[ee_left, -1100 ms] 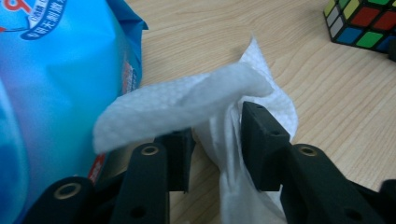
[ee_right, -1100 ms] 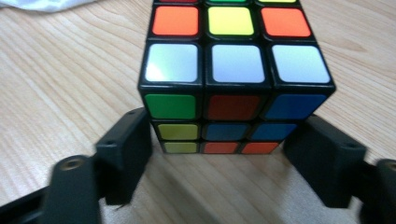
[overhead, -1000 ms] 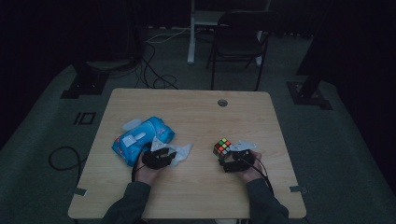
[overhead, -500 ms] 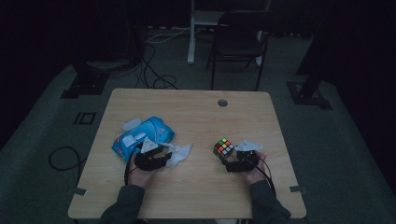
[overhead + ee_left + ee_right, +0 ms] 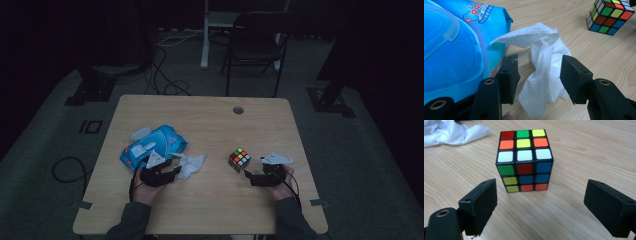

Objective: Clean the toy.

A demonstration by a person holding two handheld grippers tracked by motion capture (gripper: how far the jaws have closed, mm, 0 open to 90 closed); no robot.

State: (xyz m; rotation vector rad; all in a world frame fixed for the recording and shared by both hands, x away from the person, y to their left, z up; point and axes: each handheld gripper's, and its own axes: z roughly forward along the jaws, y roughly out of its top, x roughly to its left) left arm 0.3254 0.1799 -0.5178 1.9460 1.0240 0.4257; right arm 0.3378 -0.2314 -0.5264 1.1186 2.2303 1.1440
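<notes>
On the pale wooden surface [image 5: 210, 125] in a dark room, the left claw [image 5: 539, 72] has just spread off the white wipe [image 5: 544, 75], which now lies released between its jaws beside the blue pack [image 5: 456, 50], while the right claw [image 5: 540, 205] gapes short of the cube [image 5: 524, 160].

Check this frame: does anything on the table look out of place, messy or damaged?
One thing: a crumpled white wet wipe lies loose on the wooden table, beside the blue plastic wipes pack. The scrambled multicoloured puzzle cube sits flat and looks undamaged. Nothing spilled.

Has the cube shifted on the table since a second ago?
No. The cube sits at the same spot relative to the table's cable hole in the high view, upright and apart from the right gripper.
</notes>
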